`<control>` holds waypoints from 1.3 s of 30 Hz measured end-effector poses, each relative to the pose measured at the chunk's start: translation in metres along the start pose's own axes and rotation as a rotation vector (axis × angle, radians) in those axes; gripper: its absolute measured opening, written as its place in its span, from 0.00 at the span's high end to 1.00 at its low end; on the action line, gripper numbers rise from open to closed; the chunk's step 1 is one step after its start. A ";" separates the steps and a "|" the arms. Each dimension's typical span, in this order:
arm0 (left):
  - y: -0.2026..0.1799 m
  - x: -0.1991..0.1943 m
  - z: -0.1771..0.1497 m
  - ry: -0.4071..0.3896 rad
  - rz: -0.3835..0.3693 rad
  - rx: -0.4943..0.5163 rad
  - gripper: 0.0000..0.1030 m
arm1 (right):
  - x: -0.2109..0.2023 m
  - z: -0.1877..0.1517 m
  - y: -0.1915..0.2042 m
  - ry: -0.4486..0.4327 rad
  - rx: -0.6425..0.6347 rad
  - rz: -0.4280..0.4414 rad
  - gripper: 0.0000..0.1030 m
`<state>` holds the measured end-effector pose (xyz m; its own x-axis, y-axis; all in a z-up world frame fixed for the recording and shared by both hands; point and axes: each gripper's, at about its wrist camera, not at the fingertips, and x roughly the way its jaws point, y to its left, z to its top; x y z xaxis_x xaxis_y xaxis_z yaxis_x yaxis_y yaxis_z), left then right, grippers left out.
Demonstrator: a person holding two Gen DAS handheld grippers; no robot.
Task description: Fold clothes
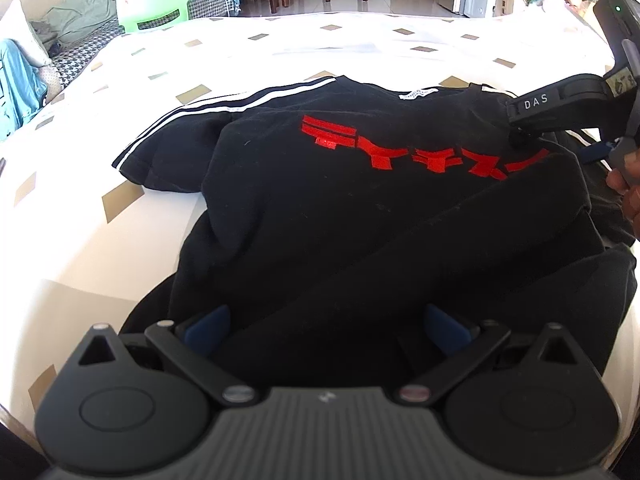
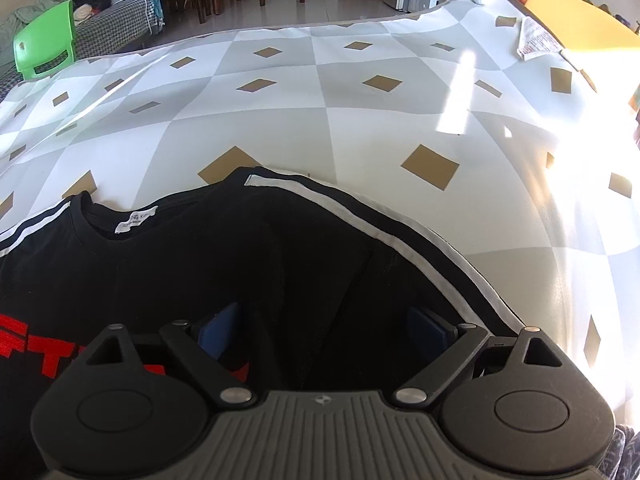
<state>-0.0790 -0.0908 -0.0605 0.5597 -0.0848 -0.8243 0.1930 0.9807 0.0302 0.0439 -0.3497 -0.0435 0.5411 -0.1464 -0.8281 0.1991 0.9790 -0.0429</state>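
Both tongs (image 1: 326, 326) (image 2: 326, 326) spread wide over black T-shirt (image 1: 320, 208) on checked tablecloth (image 2: 320, 92).

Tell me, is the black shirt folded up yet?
Partly: the black cotton T-shirt with red lettering has one sleeve spread, its lower part bunched.

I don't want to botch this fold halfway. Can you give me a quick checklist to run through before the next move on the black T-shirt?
1. Left tool at the hem, fingers spread: ok. Whether cloth is gripped: cannot tell.
2. Right tool over the striped shoulder, fingers apart with fabric between them: ok; grip cannot tell.
3. Black T-shirt lying flat: not ok, the right side is already bunched and folded over.
4. Left sleeve spread out on the tablecloth: ok.
5. Space beyond the collar free for the fold: ok.
6. Paper at the far corner out of the way: ok.
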 end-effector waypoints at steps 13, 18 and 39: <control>0.008 0.008 0.013 -0.042 0.003 -0.049 0.00 | -0.017 0.055 -0.039 0.159 -0.044 0.188 0.17; 0.010 0.009 0.015 -0.055 0.037 -0.056 0.00 | -0.025 0.053 -0.063 0.184 -0.141 0.143 0.17; 0.019 0.010 0.020 -0.108 0.177 -0.112 0.00 | -0.004 0.023 -0.057 0.221 -0.302 0.128 0.59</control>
<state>-0.0542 -0.0769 -0.0570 0.6610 0.0782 -0.7463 -0.0032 0.9948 0.1014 0.0488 -0.4079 -0.0251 0.3506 -0.0189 -0.9363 -0.1254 0.9898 -0.0670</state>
